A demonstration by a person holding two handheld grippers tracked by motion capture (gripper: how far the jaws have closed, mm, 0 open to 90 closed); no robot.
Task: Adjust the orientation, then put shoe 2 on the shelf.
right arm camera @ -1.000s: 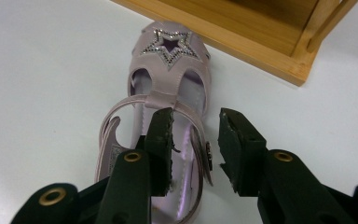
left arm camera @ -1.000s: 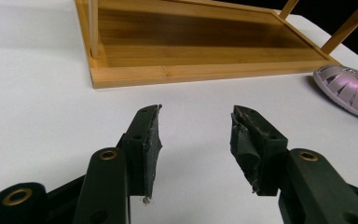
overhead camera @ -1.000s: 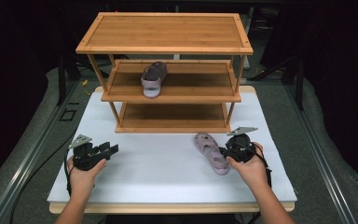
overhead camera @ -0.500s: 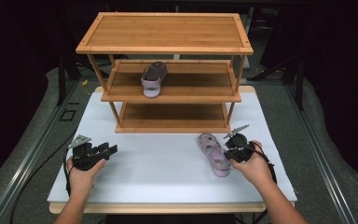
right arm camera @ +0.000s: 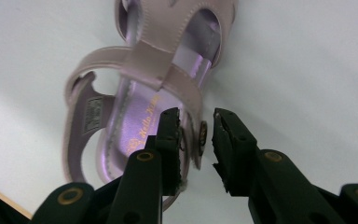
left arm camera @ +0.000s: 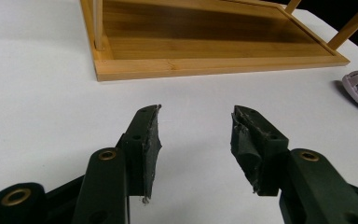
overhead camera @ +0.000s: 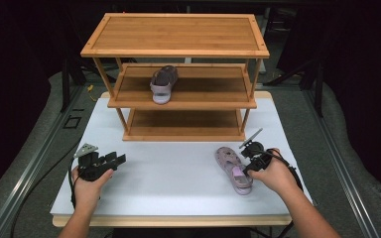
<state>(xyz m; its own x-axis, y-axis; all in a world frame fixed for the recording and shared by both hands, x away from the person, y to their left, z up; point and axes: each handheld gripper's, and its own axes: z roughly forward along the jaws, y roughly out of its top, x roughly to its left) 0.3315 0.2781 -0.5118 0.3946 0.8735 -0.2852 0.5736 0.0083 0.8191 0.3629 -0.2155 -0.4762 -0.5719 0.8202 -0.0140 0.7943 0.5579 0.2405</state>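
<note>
Right gripper view: right gripper (right arm camera: 196,140) straddles the side strap of the small lilac strappy sandal (right arm camera: 154,88), jaws just reopening, pads not yet clamped. Sandal lies at table's (overhead camera: 178,173) 4 o'clock; light, floppy straps, stiffer sole. Left gripper (left arm camera: 195,140) agape, idle.

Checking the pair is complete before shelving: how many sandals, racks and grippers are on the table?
Sandals: 2, a sandal on the table and a sandal on the middle shelf
Wooden rack: 1
Grippers: 2, left gripper, right gripper
Total: 5
</note>
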